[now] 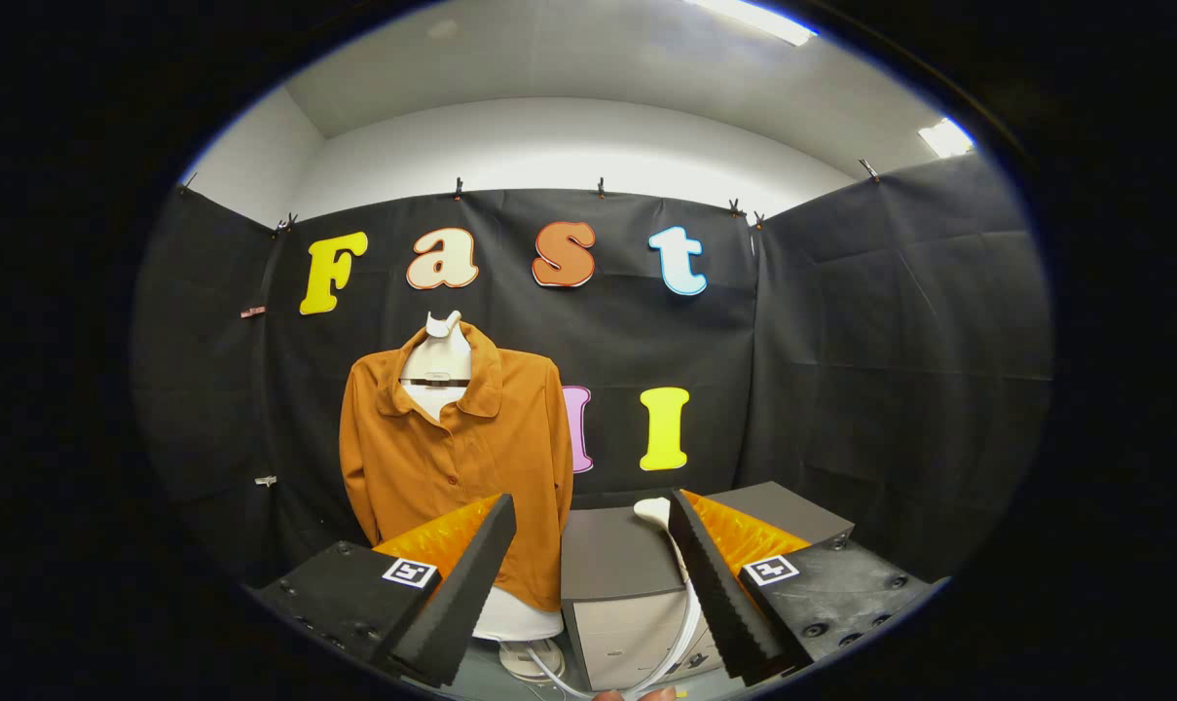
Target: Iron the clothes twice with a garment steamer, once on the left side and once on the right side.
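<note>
An orange-brown shirt (461, 458) hangs on a white mannequin torso (440, 375), beyond my left finger. A white garment steamer (654, 511) lies on top of a grey box (612, 565), just beyond my right finger (719, 584), which hides part of it. Its white hose (680, 633) runs down the box's front. My gripper (588, 516) is open, with nothing between its fingers, and stands back from both the shirt and the steamer.
The mannequin stands on a round white base (525, 657) beside the grey box. Black cloth walls close the booth behind and to both sides. A fingertip (637, 695) shows at the very bottom between the fingers.
</note>
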### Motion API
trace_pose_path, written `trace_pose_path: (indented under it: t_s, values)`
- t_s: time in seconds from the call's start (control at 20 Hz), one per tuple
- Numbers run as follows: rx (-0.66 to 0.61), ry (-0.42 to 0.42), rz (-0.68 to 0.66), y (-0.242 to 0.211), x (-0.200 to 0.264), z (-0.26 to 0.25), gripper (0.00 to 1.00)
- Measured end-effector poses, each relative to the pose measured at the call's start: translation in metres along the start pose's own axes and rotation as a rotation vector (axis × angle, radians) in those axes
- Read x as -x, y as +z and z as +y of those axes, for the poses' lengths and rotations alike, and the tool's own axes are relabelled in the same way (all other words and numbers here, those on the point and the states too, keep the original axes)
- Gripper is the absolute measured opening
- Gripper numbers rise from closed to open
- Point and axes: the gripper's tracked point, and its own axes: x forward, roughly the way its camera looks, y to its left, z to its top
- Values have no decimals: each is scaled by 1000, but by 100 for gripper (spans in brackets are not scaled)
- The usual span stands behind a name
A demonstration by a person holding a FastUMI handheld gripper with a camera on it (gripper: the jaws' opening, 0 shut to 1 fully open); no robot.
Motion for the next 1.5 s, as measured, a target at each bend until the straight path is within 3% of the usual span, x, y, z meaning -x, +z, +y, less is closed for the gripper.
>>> trace_pose_path:
  t_s: [0.35, 0.85, 1.1, 1.2, 1.4, 1.5]
  values:
    - [-18, -23, 238, -51, -65, -47, 98]
    - [-12, -16, 675, -187, -170, -124, 99]
    - [-52, -11, 799, -254, -196, -136, 99]
    - [-70, -14, 818, -268, -201, -138, 87]
    - [-34, 3, 775, -279, -216, -144, 43]
    - [-40, 36, 725, -276, -217, -142, 34]
